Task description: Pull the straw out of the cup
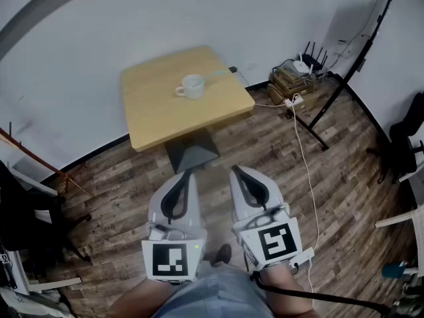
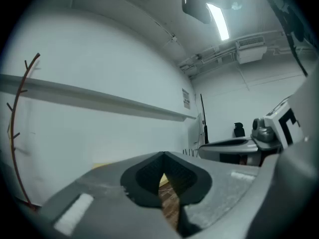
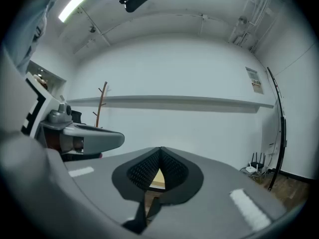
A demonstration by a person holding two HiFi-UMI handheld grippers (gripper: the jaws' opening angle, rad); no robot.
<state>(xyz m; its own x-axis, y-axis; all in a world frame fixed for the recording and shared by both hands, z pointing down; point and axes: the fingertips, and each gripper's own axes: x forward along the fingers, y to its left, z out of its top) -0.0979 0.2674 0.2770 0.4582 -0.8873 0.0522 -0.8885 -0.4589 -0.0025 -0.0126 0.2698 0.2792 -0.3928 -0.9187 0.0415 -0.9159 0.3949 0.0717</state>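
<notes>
Straw [image 1: 215,76] leaned toward 2 o'clock, well off at 12 o'clock from empty, clenched left tongs [image 1: 186,175] and right tongs [image 1: 237,171].

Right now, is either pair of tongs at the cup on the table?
No, the left tongs and right tongs are both over the wooden floor, short of the table where the cup stands.

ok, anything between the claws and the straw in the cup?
Nothing visible. The left claw and right claw are shut, empty, short of the table; only floor lies between. The cup with the straw stands alone on the tabletop.
</notes>
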